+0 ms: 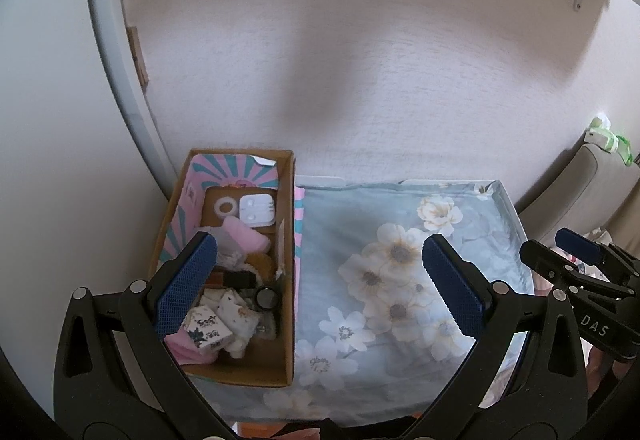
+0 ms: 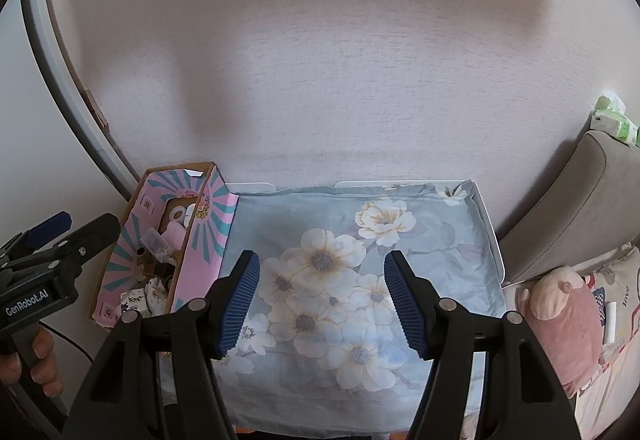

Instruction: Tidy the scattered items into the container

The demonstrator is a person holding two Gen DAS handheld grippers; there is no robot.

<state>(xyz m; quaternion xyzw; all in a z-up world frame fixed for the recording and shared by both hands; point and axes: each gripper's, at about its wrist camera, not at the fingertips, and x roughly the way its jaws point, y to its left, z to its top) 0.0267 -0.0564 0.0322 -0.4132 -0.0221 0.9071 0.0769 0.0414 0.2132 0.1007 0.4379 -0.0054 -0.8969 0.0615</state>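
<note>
A pale blue floral cloth [image 2: 420,240] covers the small white table [image 2: 486,216] against a textured white wall [image 2: 320,60], with a grey cushion [image 2: 568,208] and a pink plush toy [image 2: 560,316] at the right. On the table's left end, the open cardboard box with pink-and-teal striped lining [image 1: 286,224] holds the small items: a white tape roll [image 1: 225,206], a white earphone case [image 1: 258,210], a pink cloth [image 1: 246,236] and patterned packets [image 1: 206,332]. The left gripper [image 1: 316,282] and the right gripper [image 2: 322,304] both hang released and empty above the cloth.

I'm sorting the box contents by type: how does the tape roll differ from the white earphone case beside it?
The tape roll is a round ring with an open hole, while the earphone case is a flat square with rounded corners. The roll looks translucent and off-white; the case is opaque bright white and shows earbuds through its top. The roll is the smaller of the two. Both lie flat, side by side, at the far end of the cardboard box.
</note>
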